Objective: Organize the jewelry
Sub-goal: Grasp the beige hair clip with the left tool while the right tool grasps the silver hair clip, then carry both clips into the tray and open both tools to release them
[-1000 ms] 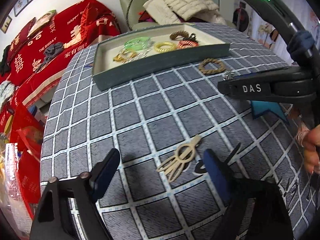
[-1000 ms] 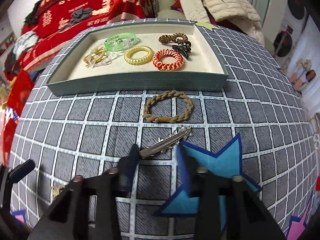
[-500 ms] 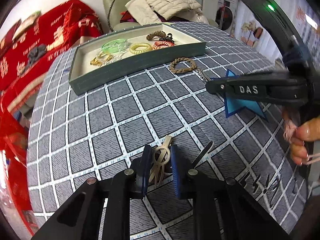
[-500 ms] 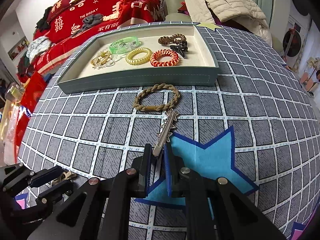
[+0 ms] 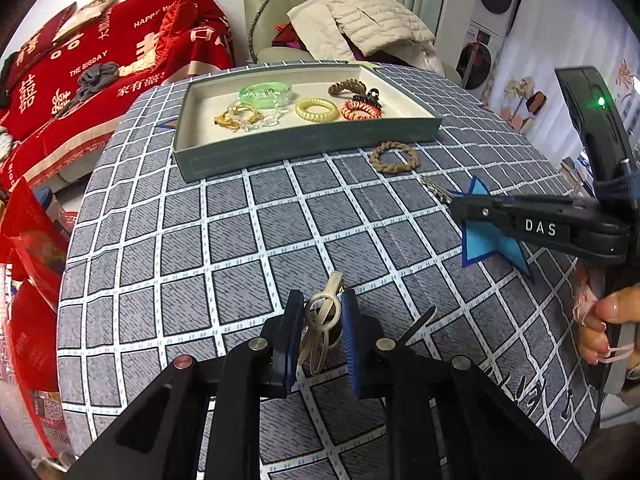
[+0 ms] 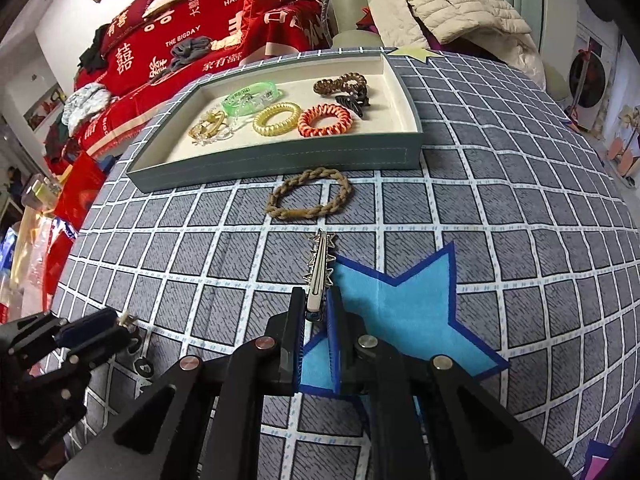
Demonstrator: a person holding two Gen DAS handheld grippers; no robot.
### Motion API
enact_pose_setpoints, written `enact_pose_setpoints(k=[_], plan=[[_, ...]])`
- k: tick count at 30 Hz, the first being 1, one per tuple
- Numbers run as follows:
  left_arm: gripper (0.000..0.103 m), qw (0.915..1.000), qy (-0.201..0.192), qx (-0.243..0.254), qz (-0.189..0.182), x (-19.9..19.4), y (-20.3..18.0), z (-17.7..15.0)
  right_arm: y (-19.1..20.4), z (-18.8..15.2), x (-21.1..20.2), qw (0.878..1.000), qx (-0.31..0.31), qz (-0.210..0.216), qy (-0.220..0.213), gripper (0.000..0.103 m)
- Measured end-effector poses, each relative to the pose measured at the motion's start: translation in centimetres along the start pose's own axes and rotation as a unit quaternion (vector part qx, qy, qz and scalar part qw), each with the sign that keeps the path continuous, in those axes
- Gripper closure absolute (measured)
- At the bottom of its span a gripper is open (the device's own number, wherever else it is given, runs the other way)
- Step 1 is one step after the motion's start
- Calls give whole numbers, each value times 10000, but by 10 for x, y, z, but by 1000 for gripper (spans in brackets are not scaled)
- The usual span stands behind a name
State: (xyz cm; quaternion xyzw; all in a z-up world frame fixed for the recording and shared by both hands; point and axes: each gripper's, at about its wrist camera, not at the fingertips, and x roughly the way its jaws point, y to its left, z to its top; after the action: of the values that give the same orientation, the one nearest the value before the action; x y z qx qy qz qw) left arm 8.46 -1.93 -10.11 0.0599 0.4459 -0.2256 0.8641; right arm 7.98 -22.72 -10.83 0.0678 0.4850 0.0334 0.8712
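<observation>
My left gripper [image 5: 320,314] is shut on a beige hair claw clip [image 5: 322,314] and holds it just above the checked cloth. My right gripper [image 6: 316,304] is shut on a silver spiked hair clip [image 6: 319,268], lifted over the blue star patch [image 6: 404,312]. A brown braided hair tie [image 6: 310,194] lies on the cloth in front of the grey-green tray [image 6: 280,160]. The tray holds a green bangle [image 6: 250,98], yellow coil tie [image 6: 278,119], orange coil tie [image 6: 325,120], brown tie, black claw clip and gold pieces.
The round table is covered by a grey checked cloth [image 5: 240,240]. A black hairpin [image 5: 418,318] lies right of my left gripper. A red-covered sofa [image 6: 180,40] and a chair with a beige jacket [image 6: 452,4] stand behind the table.
Both grippers closed, the left on the beige claw clip and the right on the silver clip. Both have since risen from the cloth with their clips.
</observation>
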Motion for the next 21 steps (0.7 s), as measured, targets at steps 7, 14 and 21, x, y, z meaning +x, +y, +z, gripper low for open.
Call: enact_pose_setpoints(k=[7,14,21], plan=[[63,9999,-71,-71,31,-4,2,6,-8,-1,1,9999,98,25,65,92],[63,9998,-133,-154,82,-8,4,12,-5,1,-11,9999,-28,66,-89,92],[63,9994,-184,-225,182,-9,7,20,0,12,-24,9994,-126,203,-231,92]])
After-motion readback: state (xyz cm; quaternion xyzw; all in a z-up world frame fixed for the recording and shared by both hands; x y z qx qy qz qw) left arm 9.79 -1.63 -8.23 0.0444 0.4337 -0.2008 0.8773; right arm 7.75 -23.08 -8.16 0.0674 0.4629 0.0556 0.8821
